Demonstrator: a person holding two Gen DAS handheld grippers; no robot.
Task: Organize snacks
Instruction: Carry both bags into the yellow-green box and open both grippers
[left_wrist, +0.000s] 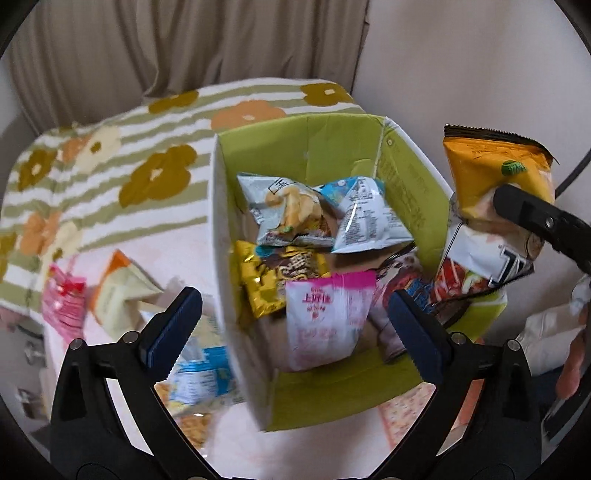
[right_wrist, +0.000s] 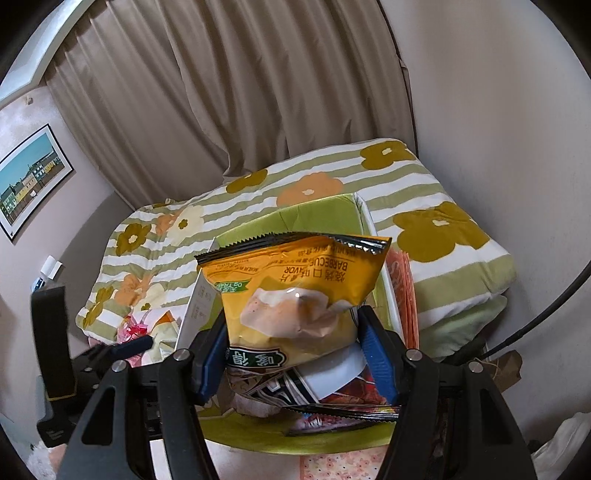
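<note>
1. Beige pleated curtains (right_wrist: 258, 92) hang behind a bed covered with a plush striped blanket (left_wrist: 122, 147) printed with olive and orange flowers.
2. A cardboard box (left_wrist: 317, 147), green inside and white outside, stands on the bed with its top open.
3. Left tool (left_wrist: 295, 325): jaws spread wide above the near end of the box, holding nothing; the blue ribbed pads (left_wrist: 173, 325) touch no packet.
4. A pink-and-white snack packet (left_wrist: 325, 325) lies in the box directly between the left tool's fingers, free of both pads.
5. Further box contents: a yellow foil packet (left_wrist: 258, 288), a pale blue chip bag (left_wrist: 288, 210) and a white-and-blue packet (left_wrist: 365, 218), all crinkled and glossy.
6. Right tool (right_wrist: 291, 354): jaws partly closed, gripping a puffed orange barbecue-flavour chip bag (right_wrist: 295, 280) with a black serrated top seal; it hangs over the right side of the box.
7. A second white, red and navy packet (right_wrist: 295, 387) is clamped beneath the orange bag, between the same pads.
8. Loose packets (left_wrist: 110, 295) lie on the bed left of the box.
</note>
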